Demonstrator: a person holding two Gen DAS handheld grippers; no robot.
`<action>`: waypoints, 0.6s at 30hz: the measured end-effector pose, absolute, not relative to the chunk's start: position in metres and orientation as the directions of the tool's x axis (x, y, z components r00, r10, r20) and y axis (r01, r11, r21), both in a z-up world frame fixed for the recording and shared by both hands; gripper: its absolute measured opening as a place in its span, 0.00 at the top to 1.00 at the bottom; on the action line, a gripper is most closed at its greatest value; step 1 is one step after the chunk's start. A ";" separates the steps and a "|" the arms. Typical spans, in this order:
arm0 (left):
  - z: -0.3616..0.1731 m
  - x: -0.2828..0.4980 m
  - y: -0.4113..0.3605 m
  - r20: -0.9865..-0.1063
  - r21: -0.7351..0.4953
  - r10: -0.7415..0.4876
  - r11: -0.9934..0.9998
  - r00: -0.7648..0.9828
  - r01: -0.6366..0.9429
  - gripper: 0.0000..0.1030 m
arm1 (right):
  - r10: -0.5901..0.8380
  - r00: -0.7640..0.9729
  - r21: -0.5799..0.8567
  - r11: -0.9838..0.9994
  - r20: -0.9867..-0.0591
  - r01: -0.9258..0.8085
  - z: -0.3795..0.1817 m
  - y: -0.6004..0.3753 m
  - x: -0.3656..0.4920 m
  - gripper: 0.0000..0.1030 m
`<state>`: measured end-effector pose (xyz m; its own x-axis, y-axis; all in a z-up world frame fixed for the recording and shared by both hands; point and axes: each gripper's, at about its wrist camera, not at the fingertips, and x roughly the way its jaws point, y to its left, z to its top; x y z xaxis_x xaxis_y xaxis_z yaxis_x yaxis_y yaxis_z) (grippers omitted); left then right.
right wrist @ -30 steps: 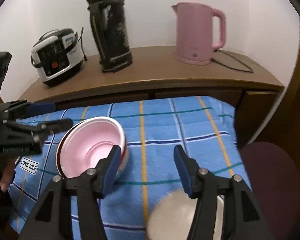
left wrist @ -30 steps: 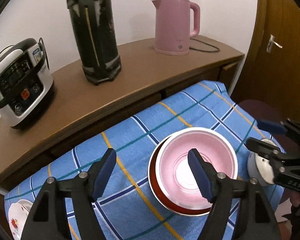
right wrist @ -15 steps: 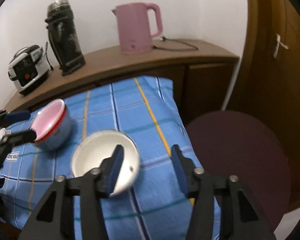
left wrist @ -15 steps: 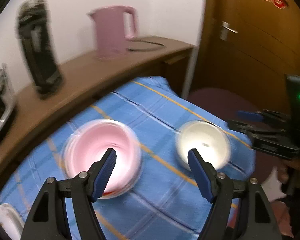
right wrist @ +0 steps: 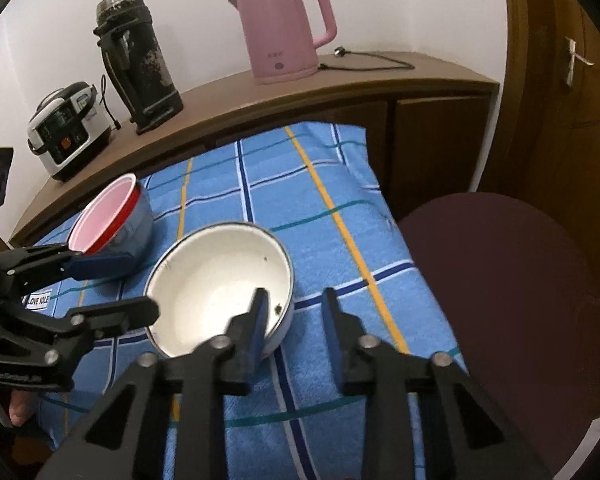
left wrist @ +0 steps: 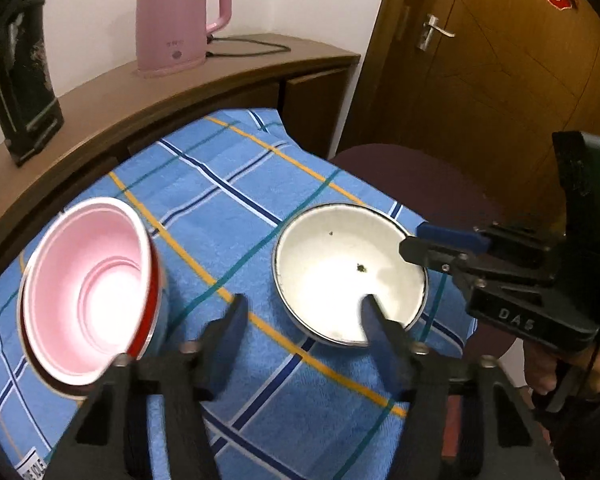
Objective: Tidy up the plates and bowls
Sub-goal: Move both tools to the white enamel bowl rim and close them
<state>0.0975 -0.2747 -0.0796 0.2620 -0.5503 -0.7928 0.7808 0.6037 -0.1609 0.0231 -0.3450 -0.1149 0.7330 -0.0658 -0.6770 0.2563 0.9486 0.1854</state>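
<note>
While the white bowl (right wrist: 220,288) sits mid-cloth on the blue plaid surface (right wrist: 340,184), right gripper (right wrist: 292,312) straddles its 4 o'clock rim: one finger inside, one outside. Fingers have just been closing; pads not clearly touching. Left gripper (left wrist: 304,320) is at the 7 o'clock rim, fingers also closing, still spread, one tip over the bowl. Pink bowl (left wrist: 88,304), nested in a red-rimmed one, sits at 9 o'clock.

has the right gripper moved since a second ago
Yes. In the left wrist view the right gripper has come in over the near rim of the white bowl, which sits on the blue cloth; its fingers have just been closing.
</note>
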 end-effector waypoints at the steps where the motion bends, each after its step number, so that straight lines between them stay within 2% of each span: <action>1: -0.083 0.098 -0.276 -0.800 -0.168 -0.547 0.602 0.249 0.781 0.63 | -0.062 0.734 0.189 0.949 -0.676 0.254 -0.116 -0.344 0.024 0.86; 2: -0.086 0.098 -0.278 -0.802 -0.175 -0.548 0.597 0.238 0.783 0.71 | -0.054 0.740 0.198 0.948 -0.670 0.248 -0.116 -0.344 0.024 0.87; 3: -0.089 0.099 -0.279 -0.804 -0.191 -0.552 0.592 0.221 0.783 0.71 | -0.056 0.744 0.197 0.949 -0.666 0.248 -0.115 -0.342 0.024 0.90; 11: -0.080 0.096 -0.273 -0.788 -0.212 -0.576 0.588 0.219 0.781 0.72 | -0.078 0.753 0.194 0.944 -0.653 0.266 -0.108 -0.340 0.023 0.91; 18: -0.048 0.089 -0.255 -0.742 -0.200 -0.609 0.598 0.278 0.776 0.72 | -0.086 0.803 0.176 0.957 -0.590 0.232 -0.073 -0.325 0.019 0.91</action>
